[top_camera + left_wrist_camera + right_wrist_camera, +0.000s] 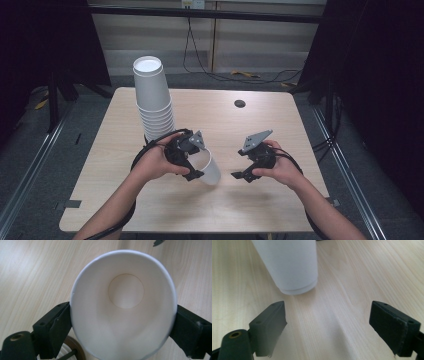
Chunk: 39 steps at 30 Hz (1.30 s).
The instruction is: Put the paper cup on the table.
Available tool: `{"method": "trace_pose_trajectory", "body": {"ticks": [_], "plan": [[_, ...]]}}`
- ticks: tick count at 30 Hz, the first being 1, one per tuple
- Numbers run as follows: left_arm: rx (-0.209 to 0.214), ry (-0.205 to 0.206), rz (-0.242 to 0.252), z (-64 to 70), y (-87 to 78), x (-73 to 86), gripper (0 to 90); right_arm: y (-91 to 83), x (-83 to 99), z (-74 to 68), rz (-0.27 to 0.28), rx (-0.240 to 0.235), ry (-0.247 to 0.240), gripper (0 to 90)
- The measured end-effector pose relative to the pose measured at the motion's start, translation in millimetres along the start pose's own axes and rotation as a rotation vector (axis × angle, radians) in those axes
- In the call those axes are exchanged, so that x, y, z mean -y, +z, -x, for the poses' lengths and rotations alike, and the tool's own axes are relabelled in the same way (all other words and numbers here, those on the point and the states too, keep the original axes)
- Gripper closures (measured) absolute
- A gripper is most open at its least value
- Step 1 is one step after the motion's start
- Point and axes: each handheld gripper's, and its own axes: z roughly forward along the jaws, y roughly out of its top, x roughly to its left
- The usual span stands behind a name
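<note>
- The left gripper (pixel 192 162) was clamped on a single white paper cup (pixel 209 169), its jaws pressing the rim from both sides, so the mouth was squeezed into an oval.
- The cup was held tilted, mouth toward the left hand (pixel 155 162) and base pointing down toward the right; whether the base touched the counter (pixel 125 200) could not be told.
- That tilt likely served to present the cup's closed end to the right gripper (pixel 246 167), which sat near it with its jaws spread wide and holding nothing.
- In the right gripper view the cup's base (pixel 298 288) lay just ahead of the open jaws, apart from them, suggesting a handover or a two-handed steadying was being prepared.
- The tall stack of cups (pixel 152 97) stood upright behind the left hand, within easy reach, probably the source or the destination for the held cup.
</note>
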Motion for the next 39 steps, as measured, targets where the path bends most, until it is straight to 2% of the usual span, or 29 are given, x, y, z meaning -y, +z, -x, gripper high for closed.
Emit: {"method": "trace_pose_trajectory", "body": {"ticks": [4, 11, 12, 13, 18, 22, 26, 28, 31, 32, 39], "plan": [[0.007, 0.009, -0.025, 1.8, 4.9, -0.1, 10.7, 4.2, 10.4, 3.2, 0.013, 0.011, 0.04, 13.9], [0.004, 0.029, -0.043, 4.8, 6.6, -5.9, 10.1, 11.9, 25.9, 6.8, 0.005, 0.091, 0.071, 14.0], [0.002, 0.025, -0.037, 5.8, 7.6, -6.7, 9.8, 13.0, 27.8, 7.2, 0.008, 0.093, 0.082, 13.9], [0.0, 0.042, -0.04, 5.8, 7.9, -7.9, 9.7, 13.8, 29.5, 7.3, 0.004, 0.107, 0.089, 14.0], [-0.006, 0.065, -0.02, 8.9, 11.9, -12.4, 8.8, 19.4, 39.0, 8.1, 0.0, 0.143, 0.105, 14.0], [-0.029, 0.109, 0.01, 11.4, 19.0, -14.5, 7.4, 22.5, 44.6, 10.0, 0.0, 0.148, 0.108, 14.0], [-0.026, 0.098, 0.047, 13.2, 27.3, -15.5, 6.6, 24.8, 48.4, 10.9, -0.005, 0.159, 0.111, 14.0], [-0.012, 0.096, 0.046, 13.7, 31.9, -15.8, 7.3, 25.9, 49.6, 10.8, -0.007, 0.163, 0.105, 14.0], [0.018, 0.103, 0.046, 15.3, 39.4, -15.4, 13.9, 26.8, 52.6, 11.0, 0.001, 0.163, 0.112, 13.9], [0.016, 0.098, 0.051, 15.8, 41.0, -15.0, 16.4, 26.7, 54.1, 11.3, -0.001, 0.169, 0.112, 14.0], [0.026, 0.075, 0.071, 13.7, 40.0, -6.0, 15.8, 27.1, 63.1, 10.8, -0.005, 0.183, 0.123, 13.9]]}}
